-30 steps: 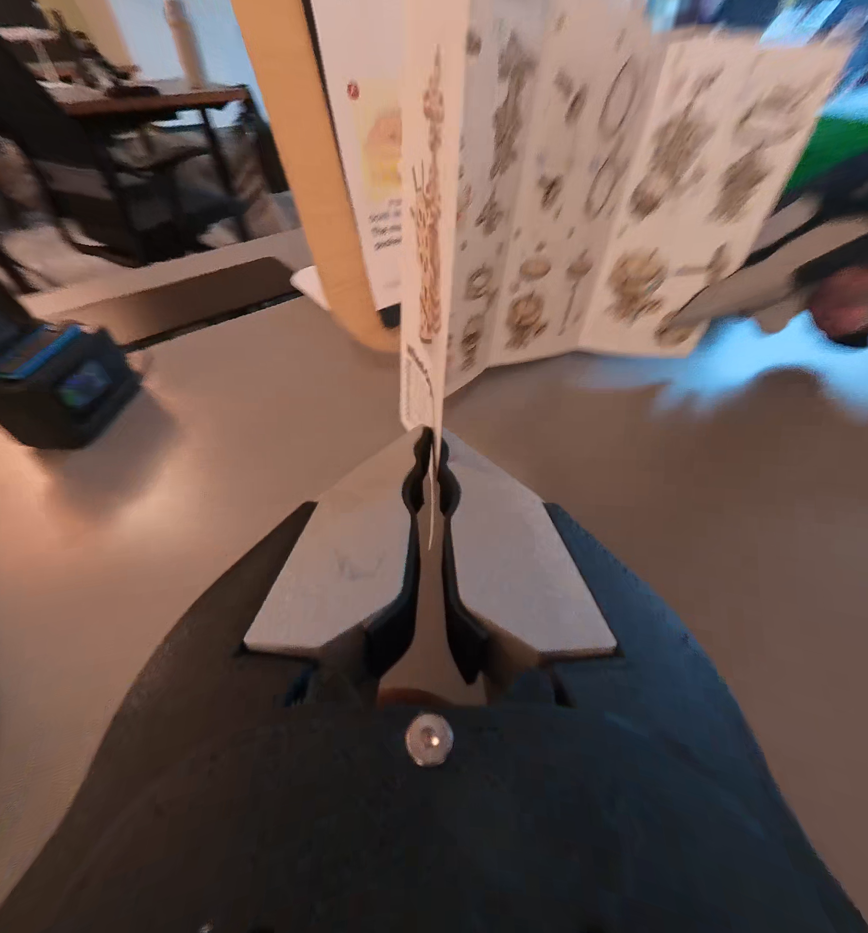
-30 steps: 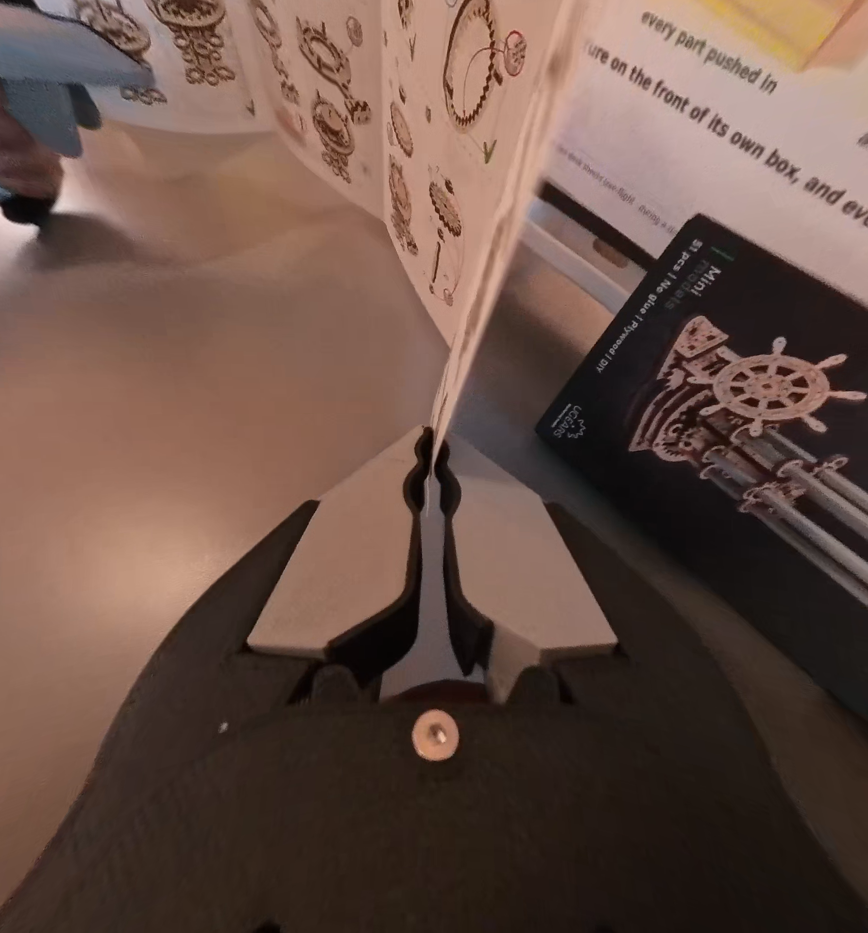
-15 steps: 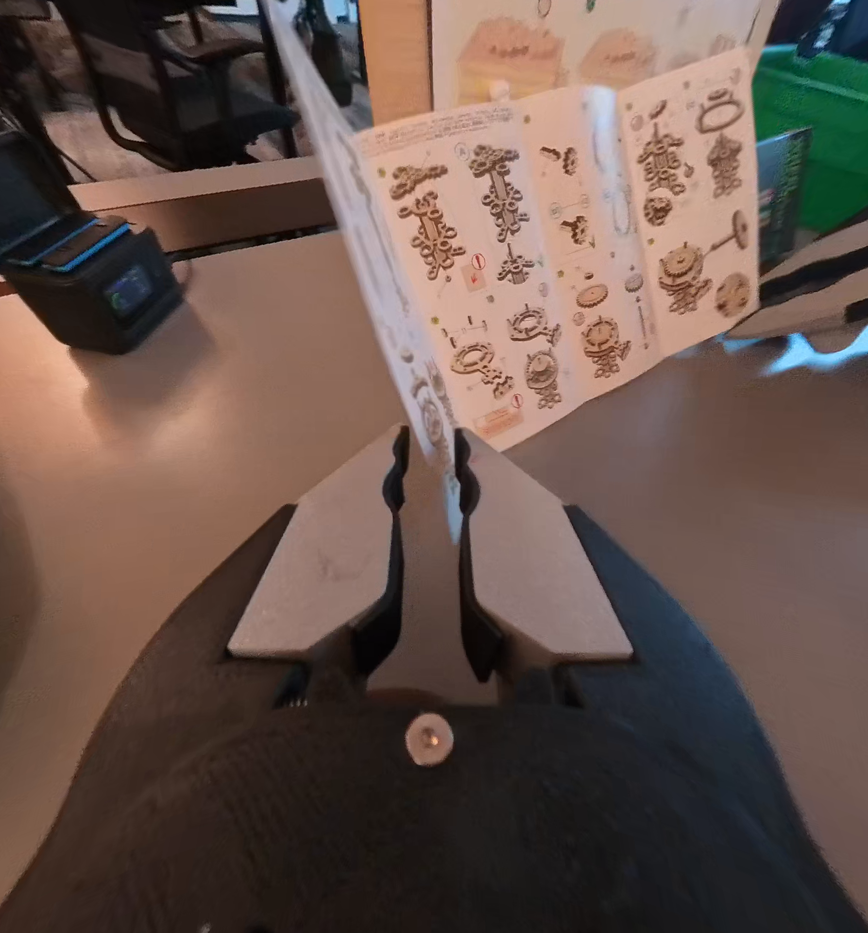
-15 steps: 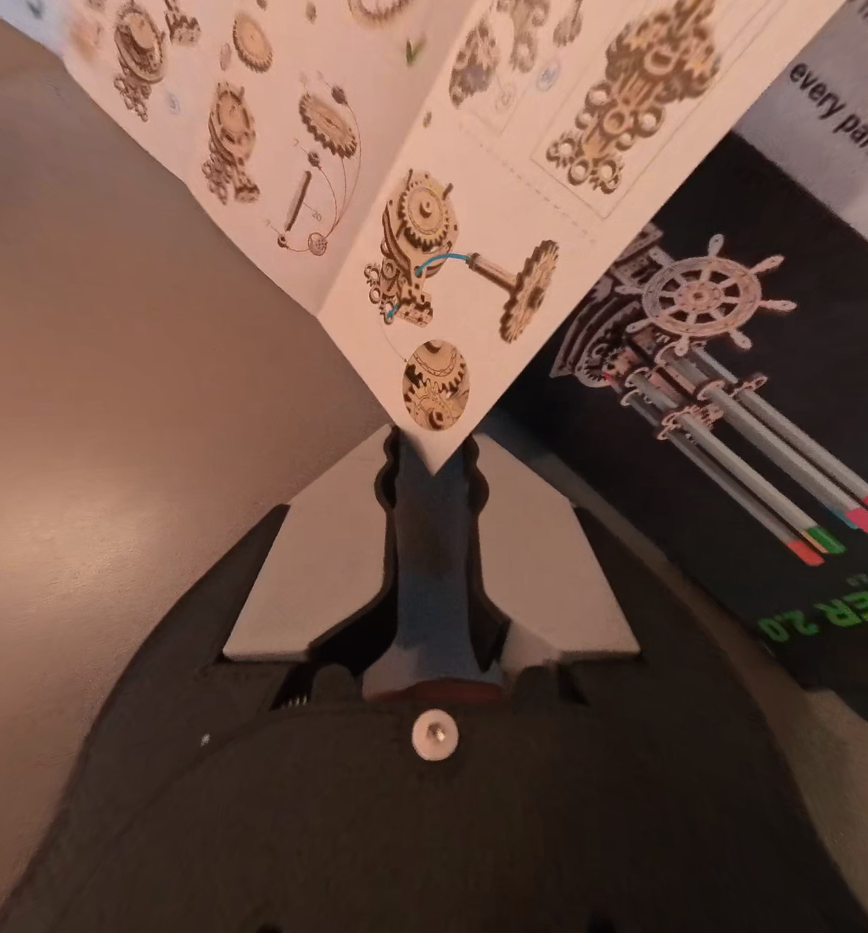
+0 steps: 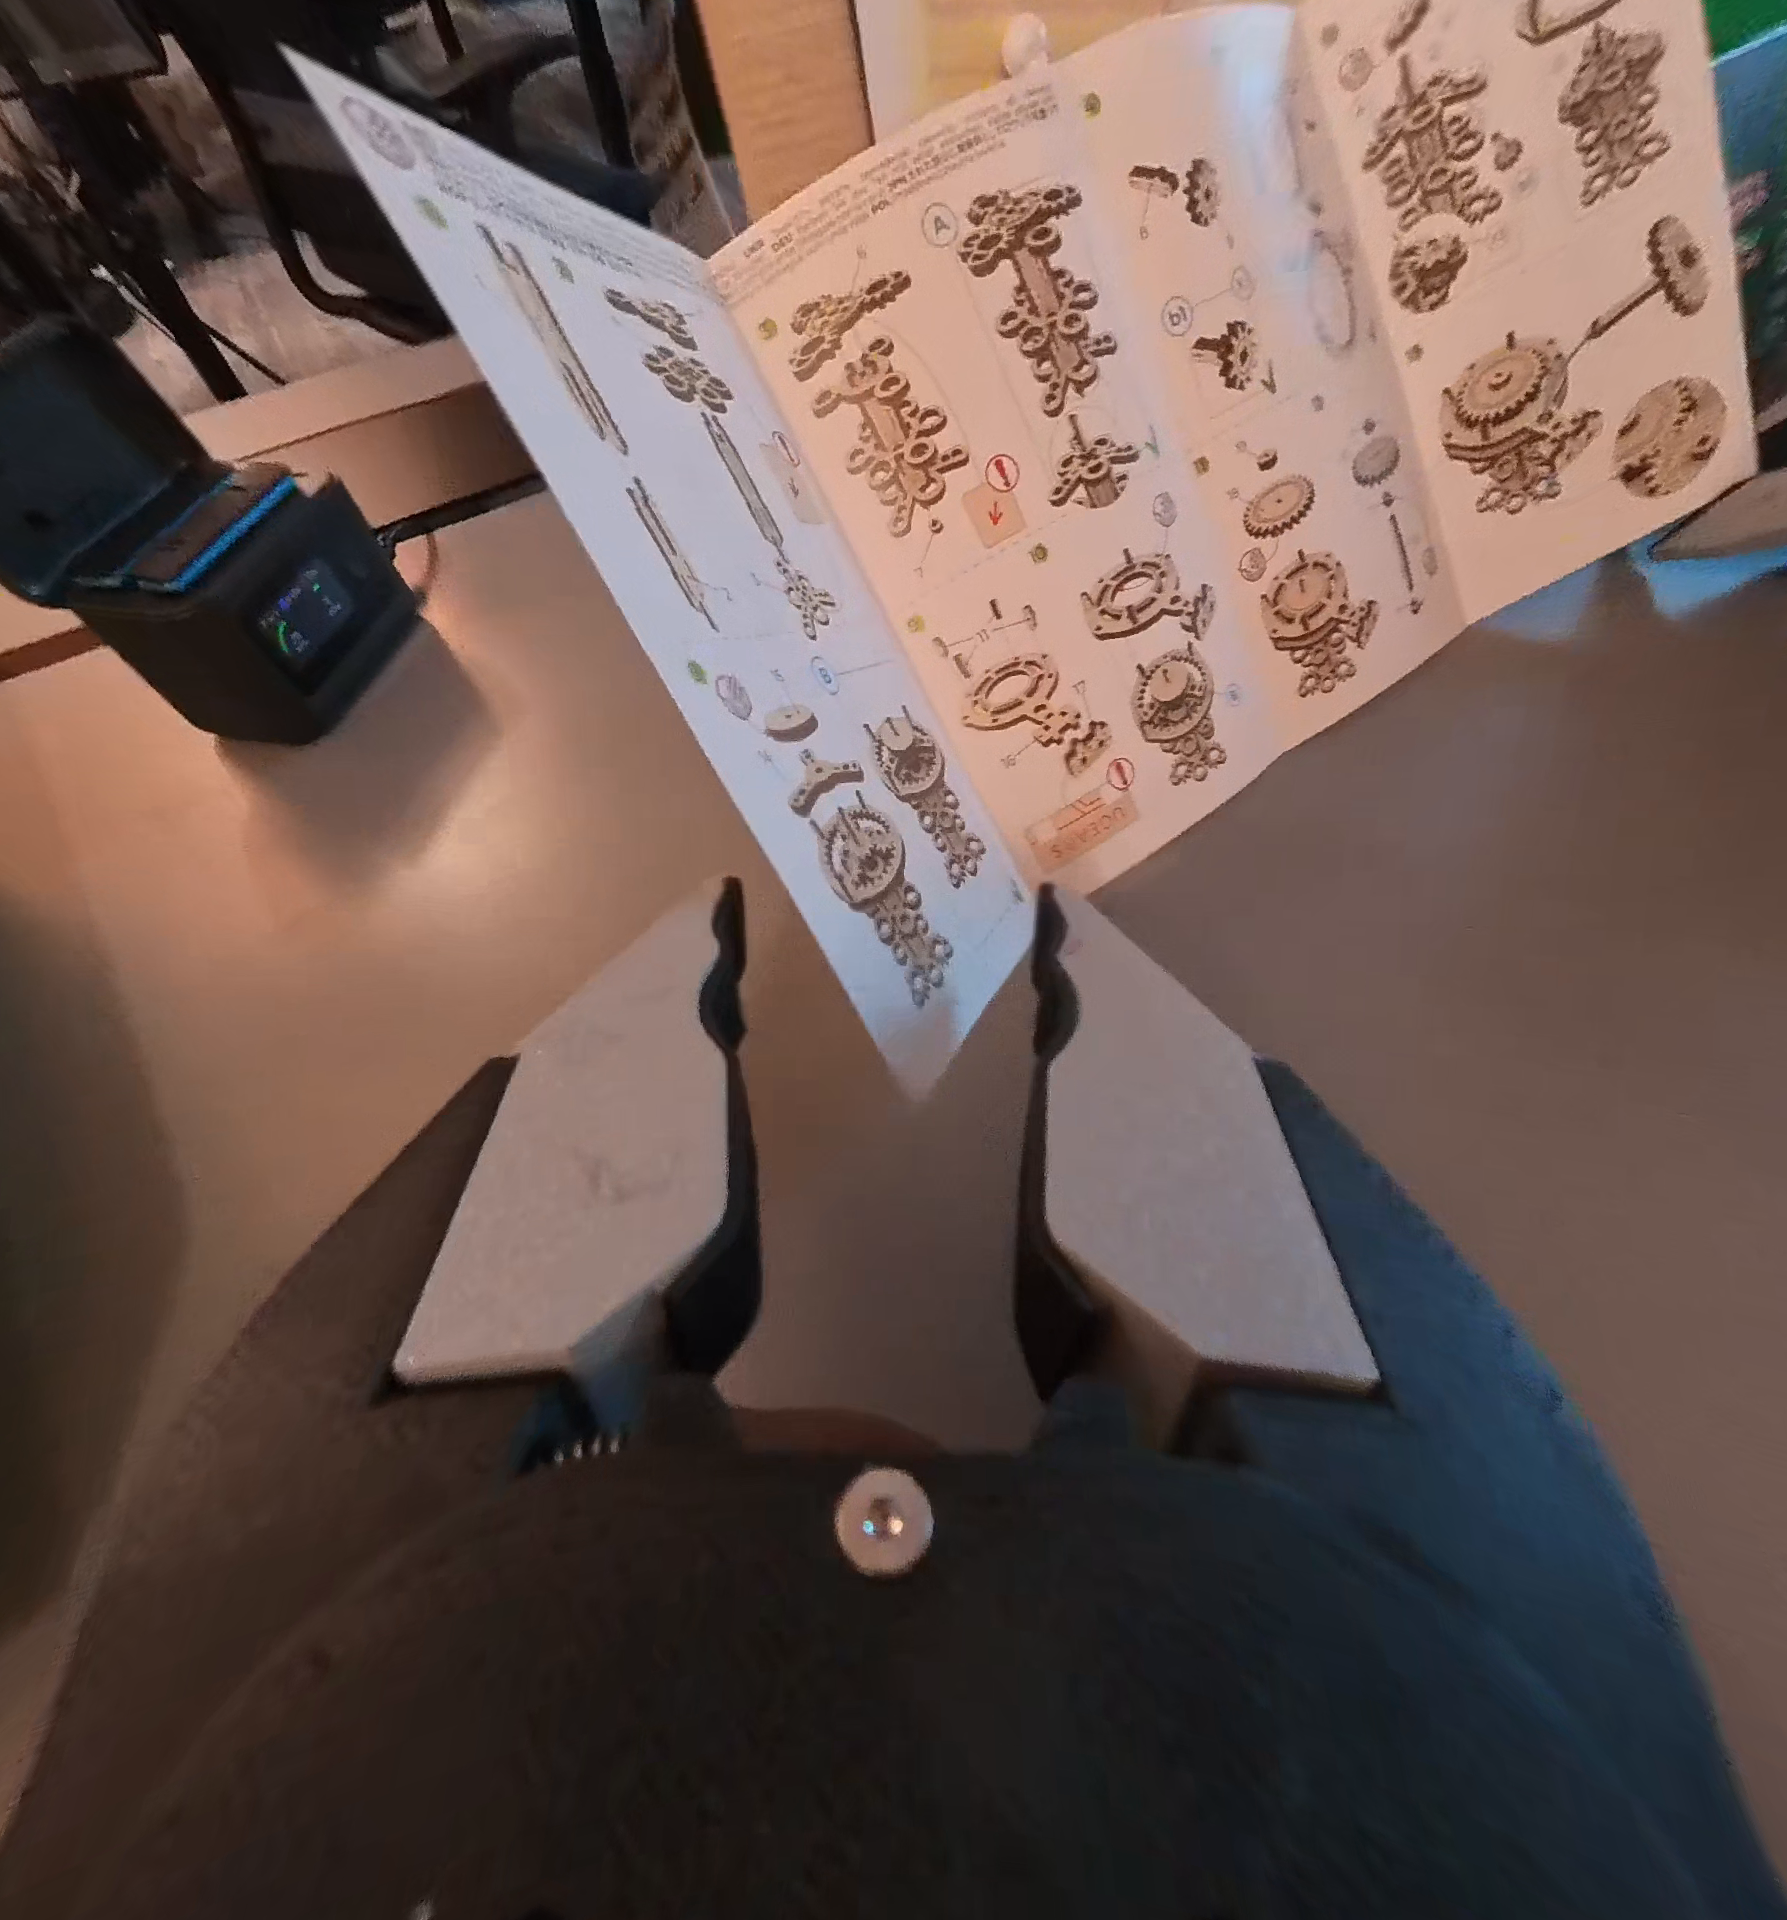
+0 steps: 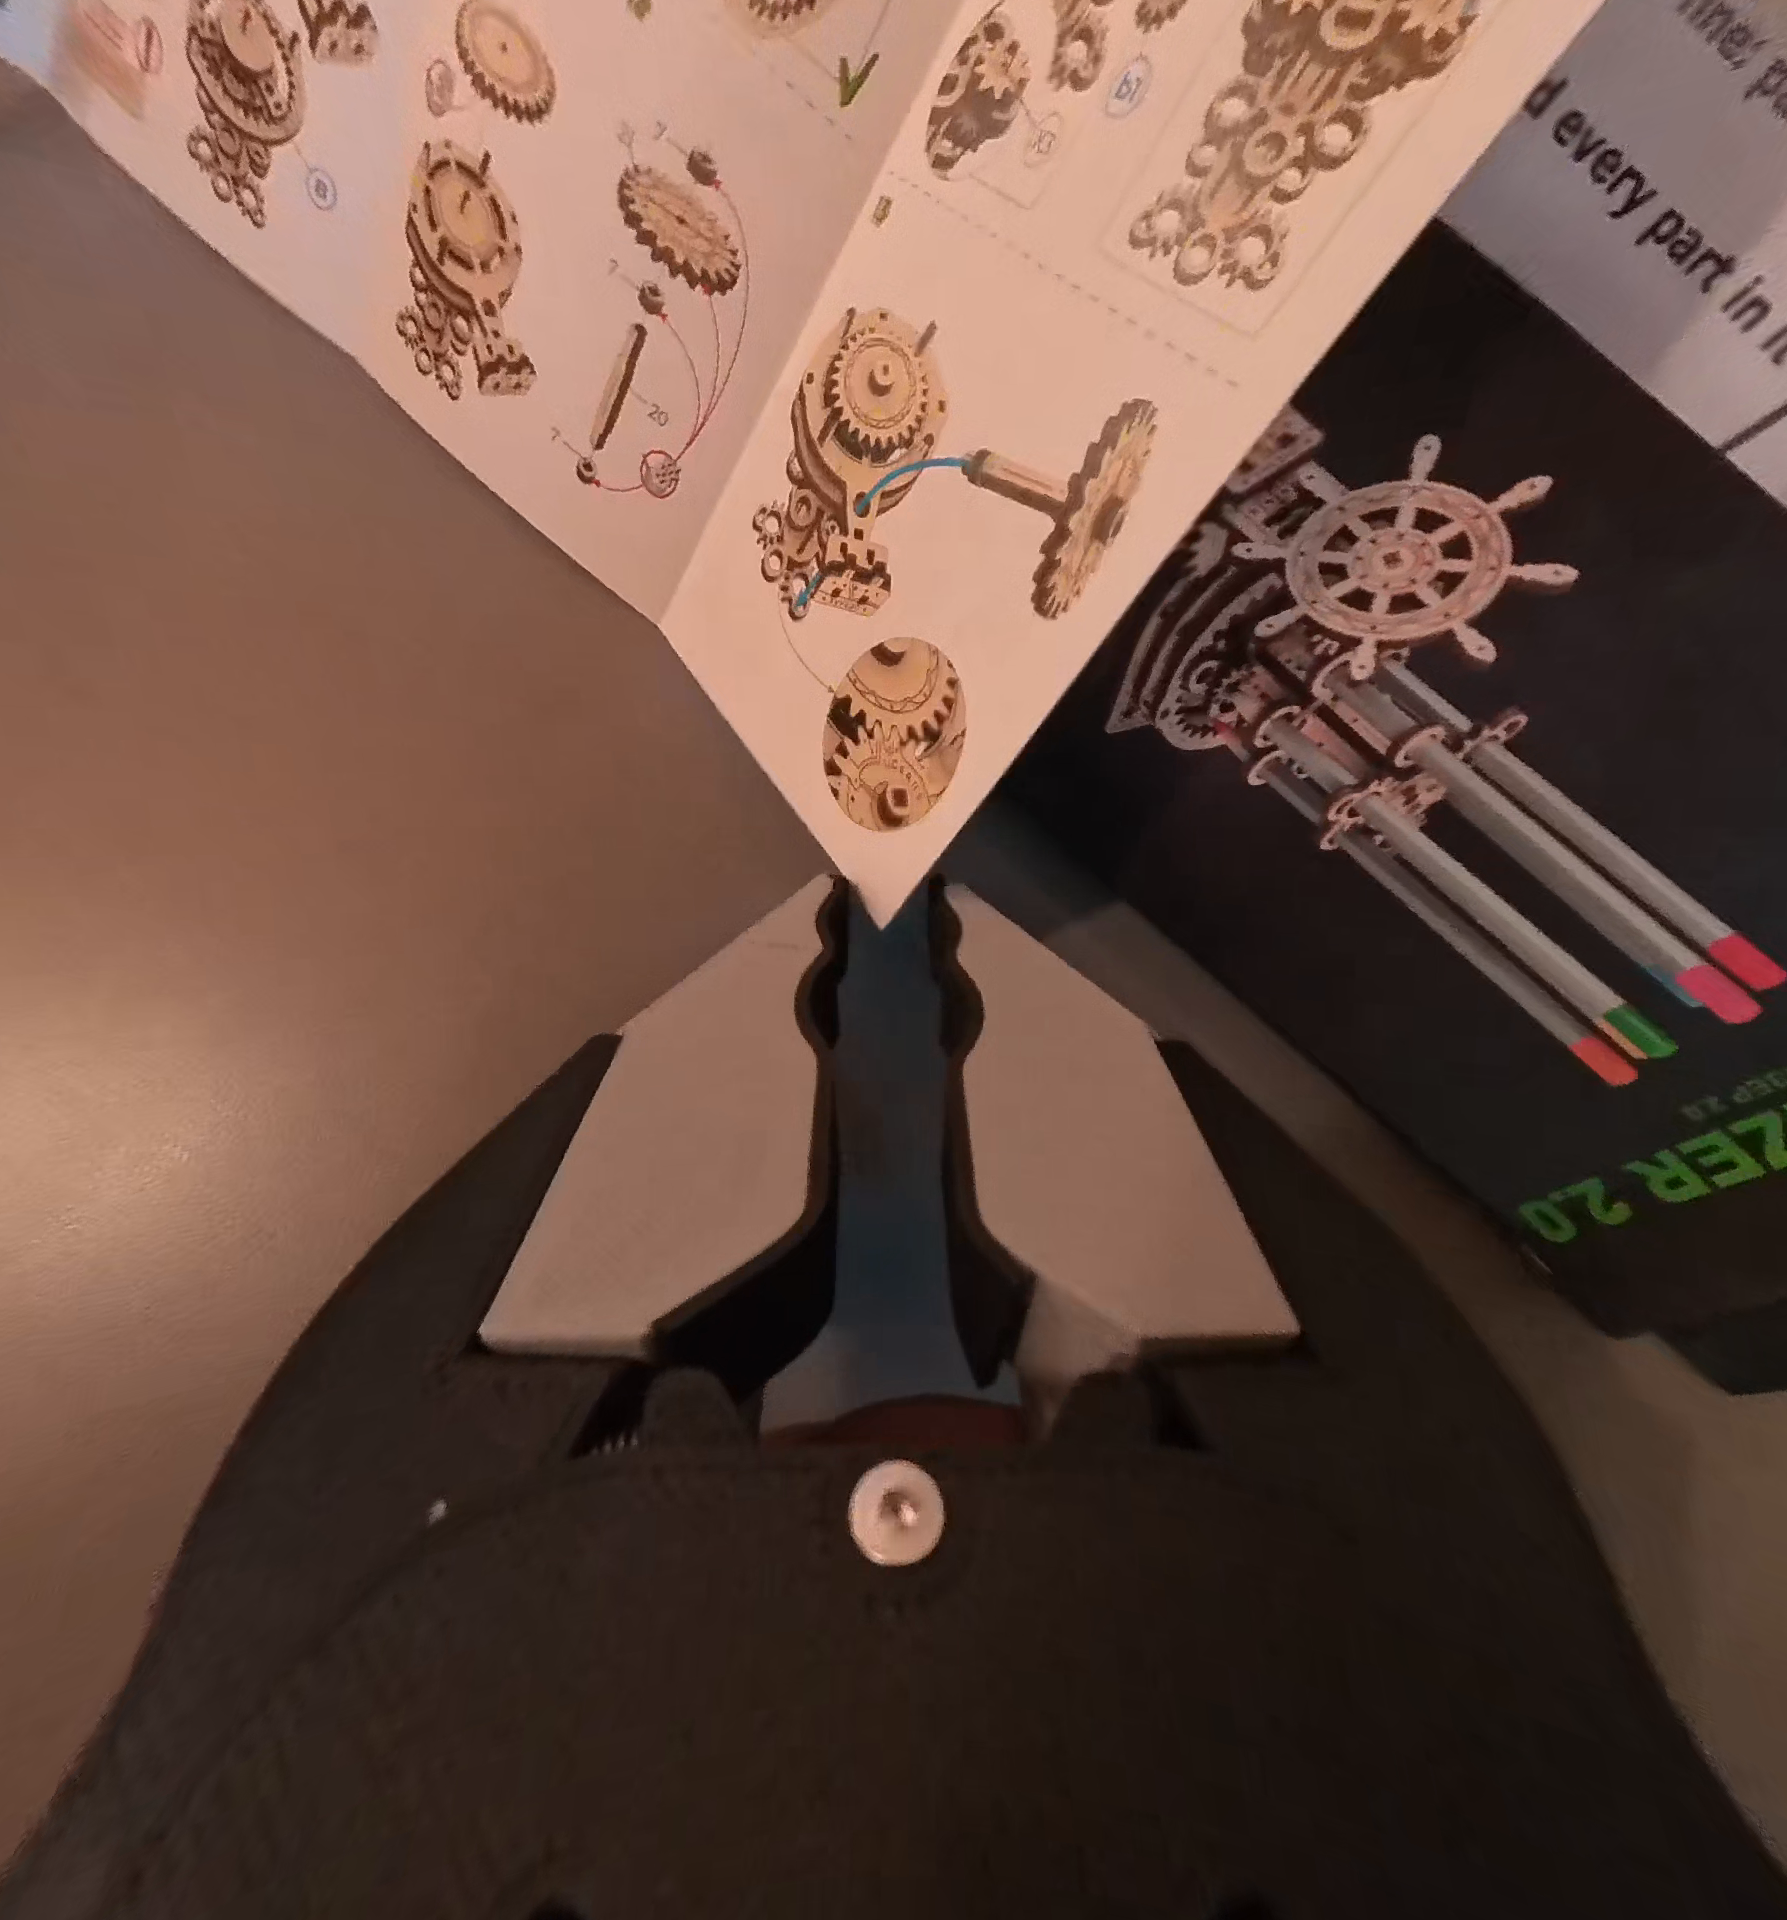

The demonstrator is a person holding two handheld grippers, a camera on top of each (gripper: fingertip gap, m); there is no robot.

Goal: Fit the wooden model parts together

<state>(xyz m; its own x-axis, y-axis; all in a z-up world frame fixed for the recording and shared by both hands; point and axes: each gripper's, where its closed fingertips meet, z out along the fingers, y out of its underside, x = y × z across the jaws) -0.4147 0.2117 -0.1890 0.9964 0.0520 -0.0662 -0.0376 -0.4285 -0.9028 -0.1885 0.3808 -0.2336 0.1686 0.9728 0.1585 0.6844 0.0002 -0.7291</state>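
Observation:
A white fold-out instruction leaflet (image 5: pixel 1076 468) with pictures of wooden gear parts stands unfolded on the beige table (image 5: pixel 1388 987). My left gripper (image 5: pixel 886 899) is open wide, and the leaflet's near left corner hangs between its fingers without being clamped. In the right wrist view the leaflet (image 6: pixel 868 416) has its other corner at the tips of my right gripper (image 6: pixel 884 894), whose fingers stand a narrow gap apart. No loose wooden parts are in view.
A black kit box (image 6: pixel 1491 727) with a picture of the model lies right of my right gripper. A white printed sheet (image 6: pixel 1699 208) stands behind it. A black device with a small lit screen (image 5: pixel 234 623) sits at the far left. Chairs and desks stand beyond. Across from one pair of fingers to the other is roughly 30 cm.
Both grippers were shut on the leaflet's ends one second ago. Both have opened, the left one wide. The leaflet has unfolded and now faces the cameras.

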